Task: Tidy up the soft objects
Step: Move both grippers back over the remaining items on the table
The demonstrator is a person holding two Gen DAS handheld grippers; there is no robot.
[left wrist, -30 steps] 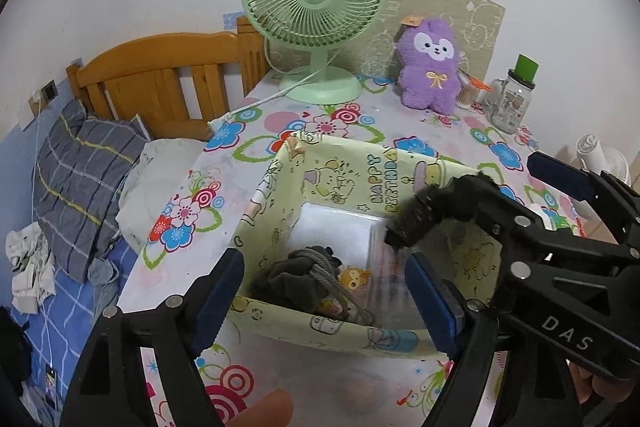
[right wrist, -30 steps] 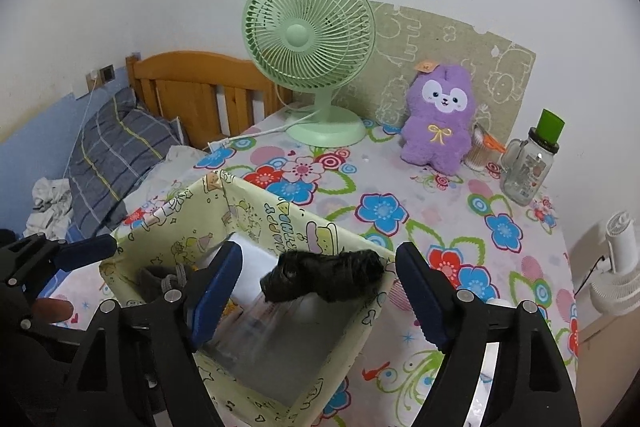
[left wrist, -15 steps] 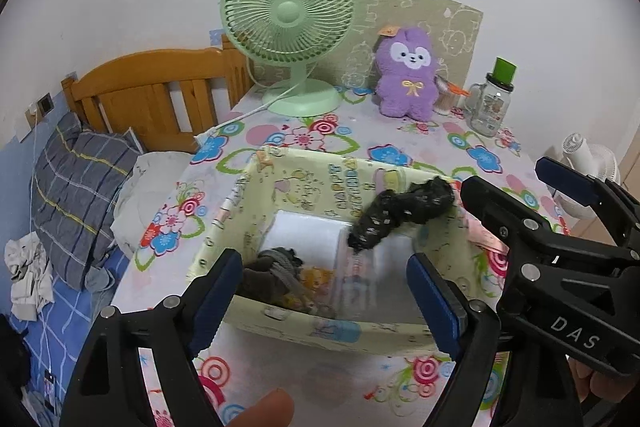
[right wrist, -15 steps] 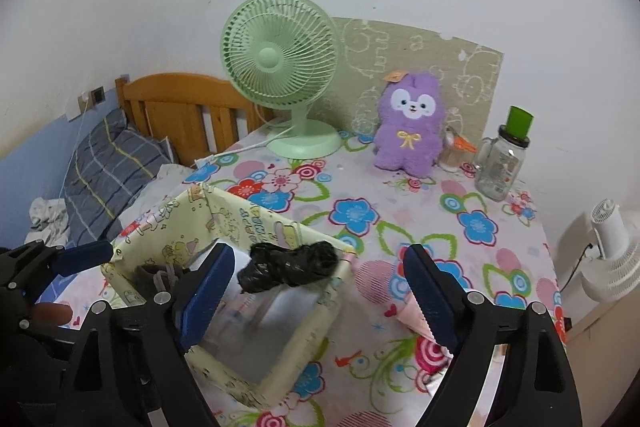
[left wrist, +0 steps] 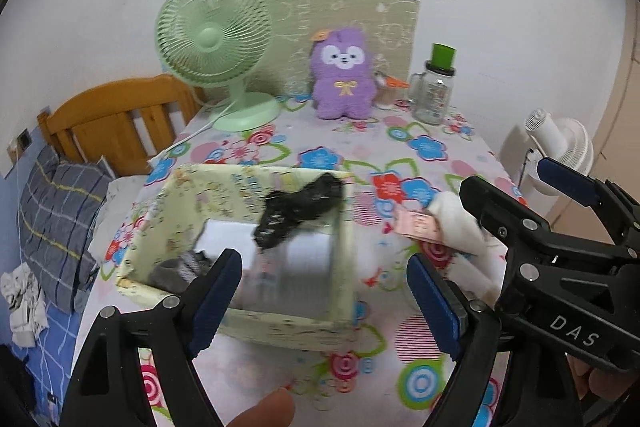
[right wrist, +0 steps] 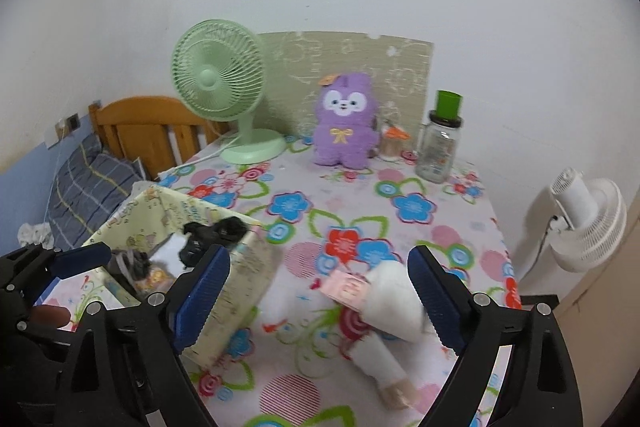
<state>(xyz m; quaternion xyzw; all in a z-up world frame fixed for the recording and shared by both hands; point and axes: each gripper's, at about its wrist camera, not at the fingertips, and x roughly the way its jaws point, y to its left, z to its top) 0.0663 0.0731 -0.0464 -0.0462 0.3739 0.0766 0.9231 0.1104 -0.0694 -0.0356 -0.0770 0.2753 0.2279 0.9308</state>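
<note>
A flower-patterned tablecloth (right wrist: pixel 440 227) is covering the table beside a wooden bed (right wrist: pixel 136 131), while both the left gripper (left wrist: pixel 324 287) and right gripper (right wrist: pixel 320 287) are hanging released, the right's jaws just having opened, over a yellow fabric box (left wrist: pixel 160 227) near its left edge.

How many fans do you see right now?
2. The green fan stands at the table's far left corner, beside the purple plush; a white fan sits off the table's right edge. Others may be out of frame.

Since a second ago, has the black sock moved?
Yes. The black sock left the right tongs, whose jaws have just been opening, and now hangs on the box rim.
</note>
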